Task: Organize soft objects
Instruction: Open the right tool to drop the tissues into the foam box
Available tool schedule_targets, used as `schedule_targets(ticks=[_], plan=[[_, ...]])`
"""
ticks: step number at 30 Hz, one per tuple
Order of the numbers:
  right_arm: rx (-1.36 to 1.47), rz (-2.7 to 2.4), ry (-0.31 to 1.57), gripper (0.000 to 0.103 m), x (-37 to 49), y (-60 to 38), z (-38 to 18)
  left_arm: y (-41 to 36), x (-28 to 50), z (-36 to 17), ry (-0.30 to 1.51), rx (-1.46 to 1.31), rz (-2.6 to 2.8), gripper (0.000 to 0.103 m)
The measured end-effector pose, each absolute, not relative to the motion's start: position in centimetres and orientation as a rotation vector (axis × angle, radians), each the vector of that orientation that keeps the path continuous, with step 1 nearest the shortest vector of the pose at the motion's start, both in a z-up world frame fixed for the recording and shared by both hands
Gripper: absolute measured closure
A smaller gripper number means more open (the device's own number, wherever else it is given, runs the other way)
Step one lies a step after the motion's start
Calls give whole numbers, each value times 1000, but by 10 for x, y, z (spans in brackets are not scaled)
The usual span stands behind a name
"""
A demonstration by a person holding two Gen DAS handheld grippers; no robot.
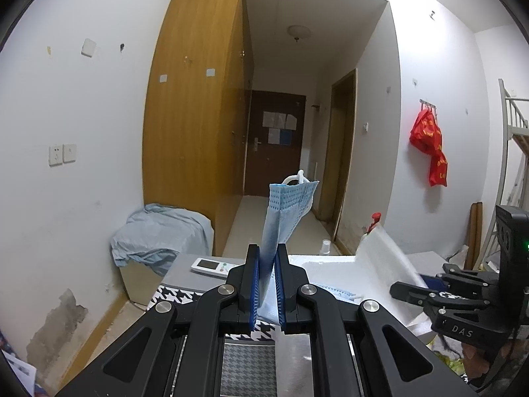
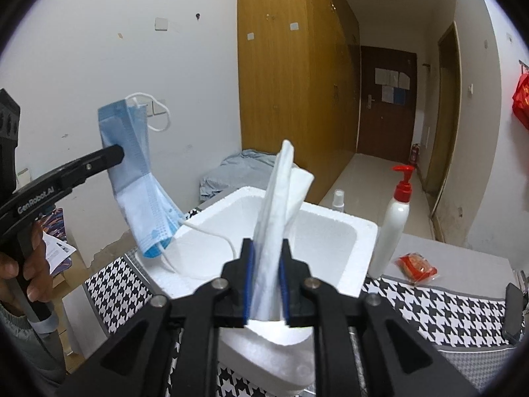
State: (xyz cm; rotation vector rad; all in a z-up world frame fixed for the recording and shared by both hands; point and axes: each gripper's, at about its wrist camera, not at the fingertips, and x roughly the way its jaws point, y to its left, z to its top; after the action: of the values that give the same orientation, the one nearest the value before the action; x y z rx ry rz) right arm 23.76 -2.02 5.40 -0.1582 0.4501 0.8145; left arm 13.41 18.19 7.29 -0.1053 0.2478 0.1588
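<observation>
Centrally, white foam box [image 2: 344, 231] on the houndstooth cloth [image 2: 429, 304] holds only a trailing ear loop; left gripper [image 1: 267, 281] clamps blue face mask [image 1: 284, 211] above its rim; right gripper [image 2: 267, 284] pinches folded white tissue [image 2: 281, 205] over it.

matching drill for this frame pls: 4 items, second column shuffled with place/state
1. blue face mask
2. white tissue
3. pump bottle
4. red packet

a. lying flat on the table
b. between the right gripper jaws, above the foam box
c. standing upright beside the foam box
d. clamped in the left gripper, hanging

Pairs: 1-d, 2-b, 3-c, 4-a
</observation>
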Motion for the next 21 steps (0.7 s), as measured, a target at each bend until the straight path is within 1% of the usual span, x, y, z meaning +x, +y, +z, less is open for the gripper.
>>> schedule_targets(ticks=[1, 2, 3, 7, 9, 12, 15, 21], plan=[[-153, 814, 451, 67, 239, -20, 54, 183, 134, 72, 248, -106, 158, 93], [-146, 812, 448, 57, 239, -21, 54, 183, 135, 72, 248, -106, 156, 93], [-144, 809, 441, 50, 239, -21, 54, 184, 135, 71, 249, -107, 155, 93], [-142, 800, 425, 43, 238, -21, 55, 185, 136, 71, 250, -108, 154, 93], [-133, 802, 421, 35, 237, -22, 55, 185, 137, 71, 248, -110, 155, 93], [-121, 806, 407, 26, 234, -25, 57, 183, 139, 70, 251, -112, 154, 93], [-121, 797, 393, 20, 231, -28, 60, 180, 140, 69, 251, -112, 149, 93], [-141, 776, 380, 18, 226, -31, 63, 174, 142, 70, 250, -105, 134, 93]])
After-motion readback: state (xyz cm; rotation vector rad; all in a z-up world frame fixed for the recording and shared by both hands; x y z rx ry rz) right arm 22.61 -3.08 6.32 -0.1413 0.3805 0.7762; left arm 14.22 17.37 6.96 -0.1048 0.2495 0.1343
